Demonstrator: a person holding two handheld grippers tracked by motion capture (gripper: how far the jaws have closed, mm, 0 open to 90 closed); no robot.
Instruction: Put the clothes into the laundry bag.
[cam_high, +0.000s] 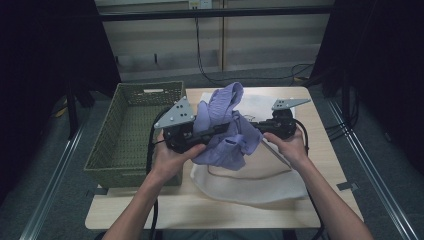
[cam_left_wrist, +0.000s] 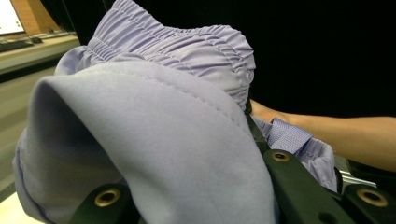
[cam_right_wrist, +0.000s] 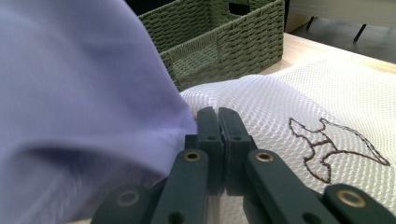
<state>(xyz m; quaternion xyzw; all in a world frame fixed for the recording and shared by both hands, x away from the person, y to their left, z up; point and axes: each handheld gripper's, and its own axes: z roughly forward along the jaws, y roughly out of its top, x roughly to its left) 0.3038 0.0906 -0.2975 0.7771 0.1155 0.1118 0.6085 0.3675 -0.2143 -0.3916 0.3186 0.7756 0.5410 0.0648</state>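
Above the tabletop (cam_high: 330, 165), a lilac garment (cam_high: 225, 130) hangs bunched between both hands.
Left hand-held gripper (cam_high: 212, 131) is draped in smooth stitched fabric (gathered elastic waistband on top), its jaws hidden, apparently clamped on the cloth; right hand-held gripper (cam_right_wrist: 220, 122) has its jaws pressed together on a thin fold of it, over a white honeycomb mesh bag (cam_right_wrist: 299, 102) beside a green woven basket (cam_high: 130, 125).

Tabletop (cam_high: 320, 150): light wood, set on grey floor (cam_high: 55, 165) | Rear wall (cam_high: 260, 45): pale panels, crossed by hanging black cables (cam_high: 200, 50) | Sides: enclosed by dark curtains (cam_high: 45, 50) | Floor rails (cam_high: 372, 165): metal, laid along both sides | Lighting: dim
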